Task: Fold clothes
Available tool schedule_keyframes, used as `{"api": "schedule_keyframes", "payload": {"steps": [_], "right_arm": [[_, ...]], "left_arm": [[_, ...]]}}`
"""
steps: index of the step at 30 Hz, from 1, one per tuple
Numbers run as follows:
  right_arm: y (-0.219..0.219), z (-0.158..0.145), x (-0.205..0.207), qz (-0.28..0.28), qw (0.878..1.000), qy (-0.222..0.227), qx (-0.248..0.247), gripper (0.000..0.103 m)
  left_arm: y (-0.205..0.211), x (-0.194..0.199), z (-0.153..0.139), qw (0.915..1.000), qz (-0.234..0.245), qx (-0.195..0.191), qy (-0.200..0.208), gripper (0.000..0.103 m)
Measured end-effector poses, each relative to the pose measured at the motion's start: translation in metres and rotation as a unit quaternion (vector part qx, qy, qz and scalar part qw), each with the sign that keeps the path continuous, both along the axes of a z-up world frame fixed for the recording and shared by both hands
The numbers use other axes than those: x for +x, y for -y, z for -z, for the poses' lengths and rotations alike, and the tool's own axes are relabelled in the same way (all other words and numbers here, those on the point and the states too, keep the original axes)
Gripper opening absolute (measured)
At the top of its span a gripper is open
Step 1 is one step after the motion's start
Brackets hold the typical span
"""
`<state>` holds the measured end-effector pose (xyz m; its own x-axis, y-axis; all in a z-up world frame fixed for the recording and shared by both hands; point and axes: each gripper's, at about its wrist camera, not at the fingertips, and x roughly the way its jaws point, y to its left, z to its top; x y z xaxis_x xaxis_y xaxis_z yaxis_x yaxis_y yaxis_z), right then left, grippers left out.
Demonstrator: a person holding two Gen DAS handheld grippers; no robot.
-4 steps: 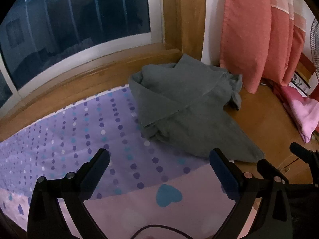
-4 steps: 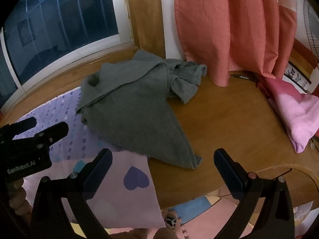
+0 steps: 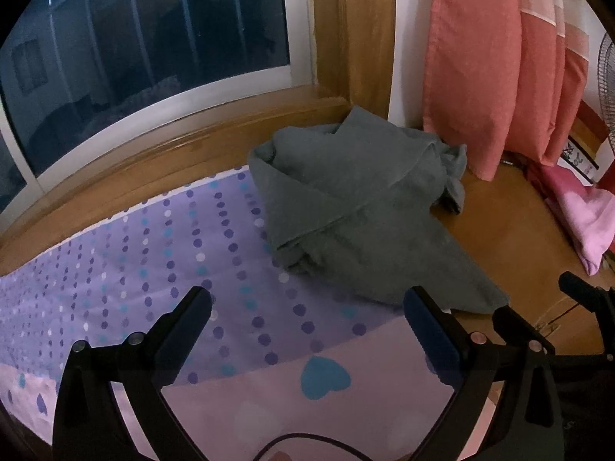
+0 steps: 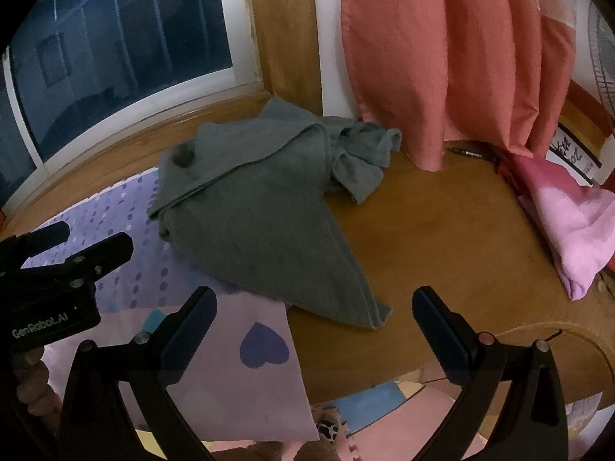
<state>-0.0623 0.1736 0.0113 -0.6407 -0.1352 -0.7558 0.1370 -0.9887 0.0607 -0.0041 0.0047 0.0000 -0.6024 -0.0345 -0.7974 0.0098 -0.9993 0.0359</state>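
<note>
Nearest me I see my two grippers, left gripper [image 3: 307,307] and right gripper [image 4: 315,303], both spread wide and empty, then one crumpled grey garment [image 4: 261,207] straddling the dotted purple sheet [image 3: 153,253] and wooden table [image 4: 442,249], one pink cloth [image 4: 576,230] far right.

A dark grey garment [image 3: 361,207] lies on a purple cloth [image 3: 153,269] patterned with blue, white and violet dots and hearts. At 1 o'clock hangs a coral-orange curtain [image 4: 442,57]; at 3 o'clock, pink fabric [image 4: 576,223].

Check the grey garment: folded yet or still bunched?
Still bunched: the grey garment lies crumpled, uneven layers overlapping, one end twisted beside the curtain.
</note>
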Motion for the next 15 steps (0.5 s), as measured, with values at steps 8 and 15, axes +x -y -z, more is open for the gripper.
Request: {"api": "schedule_keyframes", "payload": {"steps": [8,15], "right_arm": [[-0.003,0.000,0.000,0.002,1.000,-0.004,-0.003,0.103],[-0.010,0.001,0.003,0.007,1.000,-0.003,-0.002,0.103]], "left_arm": [[-0.004,0.009,0.008,0.9997,-0.007,0.019,0.010,0.103],[-0.005,0.003,0.008,0.9996,-0.003,0.021,0.018,0.102]]}}
